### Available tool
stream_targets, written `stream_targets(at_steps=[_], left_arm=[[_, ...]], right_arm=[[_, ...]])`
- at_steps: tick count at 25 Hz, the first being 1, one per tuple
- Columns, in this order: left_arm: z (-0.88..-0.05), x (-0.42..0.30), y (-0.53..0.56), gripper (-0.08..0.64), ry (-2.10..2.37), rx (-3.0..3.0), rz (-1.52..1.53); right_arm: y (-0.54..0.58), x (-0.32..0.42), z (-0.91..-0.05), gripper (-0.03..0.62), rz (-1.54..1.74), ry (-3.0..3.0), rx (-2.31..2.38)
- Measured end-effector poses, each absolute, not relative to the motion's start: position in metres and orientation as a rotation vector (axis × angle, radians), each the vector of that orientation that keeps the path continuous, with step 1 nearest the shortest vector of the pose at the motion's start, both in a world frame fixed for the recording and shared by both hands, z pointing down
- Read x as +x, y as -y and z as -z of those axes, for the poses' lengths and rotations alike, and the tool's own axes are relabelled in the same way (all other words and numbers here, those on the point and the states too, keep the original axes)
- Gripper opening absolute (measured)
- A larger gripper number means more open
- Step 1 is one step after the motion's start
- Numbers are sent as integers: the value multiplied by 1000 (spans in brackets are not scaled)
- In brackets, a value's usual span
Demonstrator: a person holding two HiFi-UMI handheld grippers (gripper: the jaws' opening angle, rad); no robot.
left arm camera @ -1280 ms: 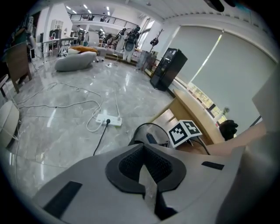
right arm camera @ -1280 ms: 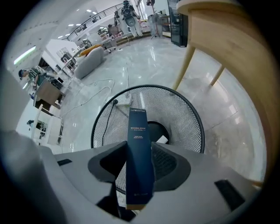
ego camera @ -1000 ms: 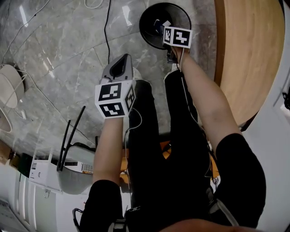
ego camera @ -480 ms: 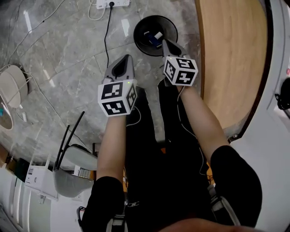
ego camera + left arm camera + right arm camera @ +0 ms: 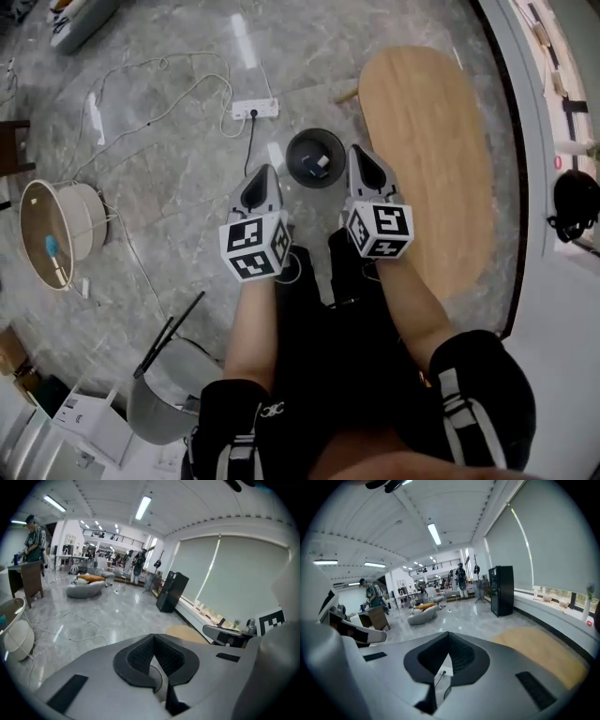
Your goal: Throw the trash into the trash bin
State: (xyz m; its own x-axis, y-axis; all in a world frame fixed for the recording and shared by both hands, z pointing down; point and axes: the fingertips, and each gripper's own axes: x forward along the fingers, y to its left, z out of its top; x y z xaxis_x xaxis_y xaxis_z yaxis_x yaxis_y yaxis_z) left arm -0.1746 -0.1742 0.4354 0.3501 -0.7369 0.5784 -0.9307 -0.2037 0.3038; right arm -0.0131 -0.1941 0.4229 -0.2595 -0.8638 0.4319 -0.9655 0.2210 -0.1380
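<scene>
The black round trash bin (image 5: 315, 157) stands on the grey marble floor, with a blue and white piece of trash (image 5: 320, 167) lying inside it. My left gripper (image 5: 262, 177) is held high above the floor, just left of the bin in the head view, jaws shut and empty. My right gripper (image 5: 359, 157) is beside it, just right of the bin, also shut with nothing in it. In the left gripper view the left gripper (image 5: 153, 640) has its ribbed pads together. The right gripper (image 5: 448, 638) looks the same in the right gripper view. Both point out across the room.
A long oval wooden table (image 5: 431, 159) lies right of the bin. A white power strip (image 5: 255, 110) with cables is behind it. A round beige basket (image 5: 56, 230) sits at far left, a grey chair (image 5: 164, 398) at lower left. A person (image 5: 32, 536) stands at a far desk.
Both grippers have risen well above the floor; the right one was down at the bin's mouth. The head view has lifted too, so the bin looks smaller and farther.
</scene>
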Motion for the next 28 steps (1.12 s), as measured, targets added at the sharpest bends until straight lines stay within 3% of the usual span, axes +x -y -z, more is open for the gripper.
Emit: stream_targets(at_steps=[15, 20, 28], left_arm=[[-53, -170, 168, 12, 1715, 2522, -76], [-4, -172, 165, 12, 1782, 2539, 0], [16, -163, 155, 12, 1812, 2531, 45]], right_arm=[[174, -29, -64, 12, -82, 2656, 1882], [180, -23, -9, 12, 56, 2706, 1855], [174, -9, 5, 12, 71, 2734, 1843]])
